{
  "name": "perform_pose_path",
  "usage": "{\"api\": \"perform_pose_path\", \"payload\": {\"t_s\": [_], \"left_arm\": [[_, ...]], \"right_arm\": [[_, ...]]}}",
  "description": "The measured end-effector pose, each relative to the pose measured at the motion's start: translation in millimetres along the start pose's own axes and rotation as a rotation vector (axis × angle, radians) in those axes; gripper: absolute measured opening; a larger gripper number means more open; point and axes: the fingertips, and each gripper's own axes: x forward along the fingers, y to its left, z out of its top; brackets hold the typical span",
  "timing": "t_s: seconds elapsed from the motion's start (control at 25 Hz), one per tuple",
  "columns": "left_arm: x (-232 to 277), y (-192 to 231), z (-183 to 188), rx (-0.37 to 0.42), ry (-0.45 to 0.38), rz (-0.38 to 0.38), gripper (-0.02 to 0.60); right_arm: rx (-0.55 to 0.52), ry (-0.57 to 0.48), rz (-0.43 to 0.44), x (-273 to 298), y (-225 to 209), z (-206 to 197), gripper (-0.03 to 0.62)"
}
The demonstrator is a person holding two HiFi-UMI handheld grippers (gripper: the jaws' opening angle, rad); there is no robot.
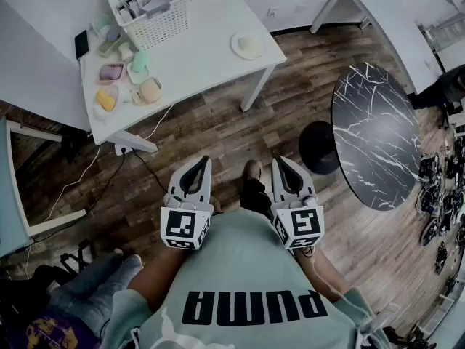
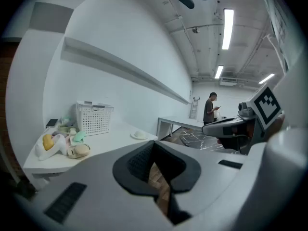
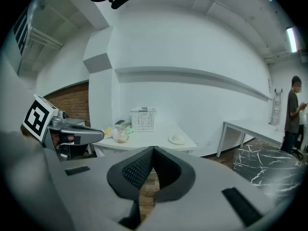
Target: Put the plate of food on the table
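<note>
A small white plate with a pale bun (image 1: 248, 46) sits near the right end of the white table (image 1: 211, 57); it also shows as the plate (image 2: 140, 135) in the left gripper view and the plate (image 3: 178, 139) in the right gripper view. My left gripper (image 1: 199, 162) and right gripper (image 1: 281, 163) hang side by side close to my body, above the wooden floor and well short of the table. Both are shut, tips touching, with nothing between them. The left gripper (image 2: 154, 144) and right gripper (image 3: 153, 150) point toward the table.
A white lattice basket (image 1: 150, 7) and several pastel food items (image 1: 125, 78) crowd the table's left part. A round black marble table (image 1: 374, 133) stands to the right. A cable (image 1: 149, 169) runs over the floor. A person (image 2: 210, 109) stands far off.
</note>
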Motion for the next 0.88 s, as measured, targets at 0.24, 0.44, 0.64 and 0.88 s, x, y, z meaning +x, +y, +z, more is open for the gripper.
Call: {"api": "perform_pose_path", "payload": {"t_s": [0.24,0.44,0.64,0.88], "left_arm": [[55,-5,11,-0.003,0.022,0.043,0.006],[110,-19,29,0.008,0.033,0.078,0.006],[150,-26,38,0.003,0.063,0.133,0.006],[180,-39,43,0.015,0.084,0.191,0.006]], "right_arm": [[-0.012,0.003,0.028,34,-53,7,-0.002],[-0.033,-0.004,0.096,71,-99,20,-0.002],[-0.050,-0.012,0.161,100,-133,29,-0.002],[-0.092,-0.039,0.237,116,-161,30,-0.002]]}}
